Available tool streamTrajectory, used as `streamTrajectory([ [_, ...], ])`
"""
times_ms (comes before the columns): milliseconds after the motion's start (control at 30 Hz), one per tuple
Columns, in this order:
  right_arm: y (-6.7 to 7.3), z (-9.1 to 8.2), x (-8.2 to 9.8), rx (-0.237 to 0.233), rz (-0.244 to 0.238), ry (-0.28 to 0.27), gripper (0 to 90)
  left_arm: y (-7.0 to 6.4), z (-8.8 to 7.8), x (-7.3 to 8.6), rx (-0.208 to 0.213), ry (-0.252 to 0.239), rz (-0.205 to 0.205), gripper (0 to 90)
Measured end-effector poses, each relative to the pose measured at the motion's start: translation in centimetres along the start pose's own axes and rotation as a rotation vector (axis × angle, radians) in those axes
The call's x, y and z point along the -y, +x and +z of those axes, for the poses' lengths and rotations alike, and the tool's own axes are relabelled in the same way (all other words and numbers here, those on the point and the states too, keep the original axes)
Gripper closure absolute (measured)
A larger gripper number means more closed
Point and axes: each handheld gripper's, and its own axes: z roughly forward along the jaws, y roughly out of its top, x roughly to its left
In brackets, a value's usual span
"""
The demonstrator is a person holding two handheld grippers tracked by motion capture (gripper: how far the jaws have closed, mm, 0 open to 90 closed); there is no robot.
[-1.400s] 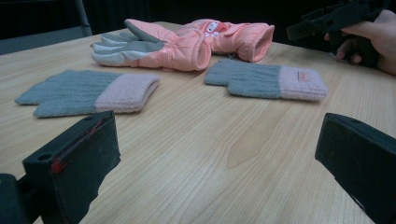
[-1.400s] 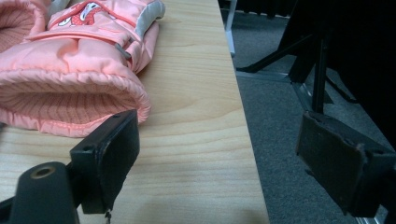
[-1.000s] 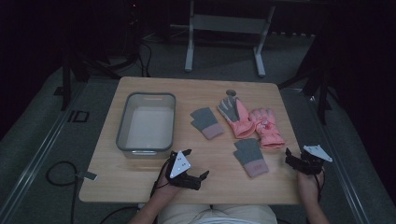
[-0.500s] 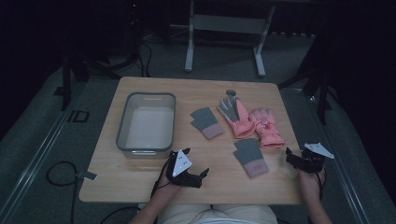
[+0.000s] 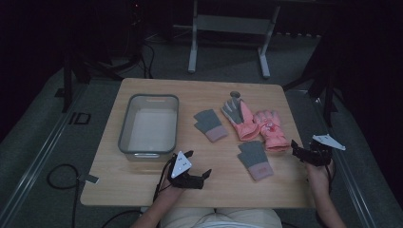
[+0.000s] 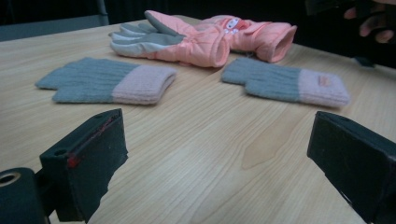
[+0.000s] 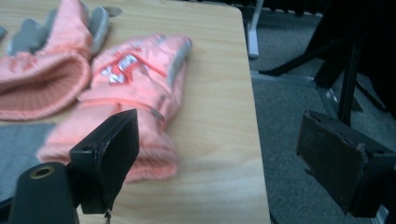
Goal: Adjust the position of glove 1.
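On the table (image 5: 142, 190), taking the clear plastic bin (image 5: 148, 124) as my landmark: it sits at the table's left side, its long wall running parallel to that edge, with a strip of bare wood between them.

Right of the bin, just past its wall, lies one grey knit glove with a pink cuff (image 5: 209, 124). Further right again, two pink ski gloves (image 5: 254, 123) lie side by side and touching; the outer one ends short of the table's right edge, with a band of wood free beyond it. Nearer me than those, well right of the bin, rests the second grey knit glove (image 5: 255, 159), cuff toward the front edge.

Left gripper (image 5: 192, 166) sits just in front of the bin's near right corner, low over the wood. Its jaws have just been closing a little but stand wide apart, with nothing between them. I see open wood ahead of it up to both grey gloves (image 6: 107, 81).

Right gripper (image 5: 304, 153) hangs at the table's right edge, far right of the bin, partly over the floor. Jaws apart, empty; the nearer ski glove's cuff (image 7: 140, 135) lies just beyond the left jaw.
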Motion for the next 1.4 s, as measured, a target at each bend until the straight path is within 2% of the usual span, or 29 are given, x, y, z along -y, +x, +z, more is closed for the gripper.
streamTrajectory([
  [100,0.2,-0.1,-0.6,-0.004,-0.016,-0.01,12.9,0.1,0.0,0.0,-0.006,0.005,-0.014,4.0],
  [133,0.6,0.1,-1.2,0.003,-0.056,-0.011,12.7,0.1,0.0,0.0,-0.005,0.009,-0.014,3.1],
  [167,0.7,0.1,-1.5,-0.005,-0.059,-0.009,12.4,0.0,-0.1,0.0,-0.006,0.011,-0.008,2.8],
  [200,0.7,0.1,-1.5,-0.005,-0.059,-0.009,12.4,0.0,-0.2,0.0,0.004,0.014,0.002,2.8],
  [233,0.8,0.2,-2.1,-0.024,-0.051,-0.006,12.3,-0.1,-0.3,0.1,0.029,0.012,0.025,1.8],
  [300,1.0,0.3,-3.0,-0.03,-0.058,-0.008,12.0,-0.2,-0.3,0.1,0.041,0.021,0.039,1.6],
  [433,1.4,0.3,-4.3,-0.042,-0.066,-0.003,12.0,-0.2,-0.3,0.1,0.035,0.018,0.039,1.4],
  [533,2.3,0.3,-5.9,-0.046,-0.098,-0.007,12.0,0.0,-0.4,0.2,0.005,-0.011,0.017,1.5],
  [600,2.5,0.4,-6.3,-0.046,-0.107,-0.007,12.2,0.1,-0.4,0.1,0.005,-0.009,0.014,1.5],
  [633,2.9,0.4,-7.1,-0.091,-0.098,0.011,13.9,0.1,-0.4,0.1,0.002,-0.009,0.014,1.5],
  [767,4.0,0.3,-8.3,-0.108,-0.095,-0.027,17.7,-0.2,-0.4,0.1,-0.003,-0.009,0.043,1.5],
  [800,4.3,0.4,-8.6,-0.127,-0.089,-0.016,16.7,-0.2,-0.4,0.1,-0.003,-0.009,0.043,1.5],
  [833,4.3,0.4,-8.6,-0.127,-0.089,-0.016,16.7,-0.2,-0.4,0.2,0.001,-0.011,0.043,1.5],
  [867,4.7,0.5,-9.0,-0.176,-0.059,0.022,15.2,-0.1,-0.5,0.2,0.002,-0.016,0.041,1.5],
  [900,5.0,0.6,-9.2,-0.186,-0.056,0.02,16.7,-0.1,-0.5,0.2,0.002,-0.02,0.034,1.5],
  [967,5.7,0.7,-9.5,-0.187,-0.079,0.02,16.8,0.1,-0.6,0.2,0.012,-0.026,0.022,1.5],
  [1033,6.5,0.9,-9.9,-0.222,-0.081,0.019,12.1,0.1,-0.6,0.2,0.015,-0.027,0.023,1.5],
  [1067,6.5,0.9,-9.9,-0.222,-0.081,0.019,12.1,0.1,-0.6,0.2,0.017,-0.028,0.024,1.5],
  [1133,7.6,1.3,-10.1,-0.263,-0.09,0.023,11.5,0.1,-0.6,0.2,0.016,-0.027,0.027,1.5],
  [1167,8.6,1.6,-10.3,-0.306,-0.101,0.024,11.3,0.1,-0.5,0.2,0.017,-0.022,0.029,1.5],
  [1200,9.2,1.8,-10.4,-0.312,-0.111,0.019,11.3,0.1,-0.5,0.2,0.017,-0.022,0.029,1.5],
  [1233,9.2,1.8,-10.4,-0.312,-0.111,0.019,11.3,0.1,-0.5,0.2,0.018,-0.02,0.03,1.5],
  [1267,10.2,2.1,-10.6,-0.326,-0.14,0.012,13.0,0.1,-0.5,0.2,0.017,-0.021,0.028,1.5],
  [1367,10.7,2.4,-10.8,-0.346,-0.144,0.016,13.3,0.1,-0.6,0.2,0.017,-0.025,0.026,1.5],
  [1400,11.8,3.0,-11.0,-0.372,-0.163,0.016,14.3,0.0,-0.6,0.2,0.016,-0.026,0.024,1.5],
])
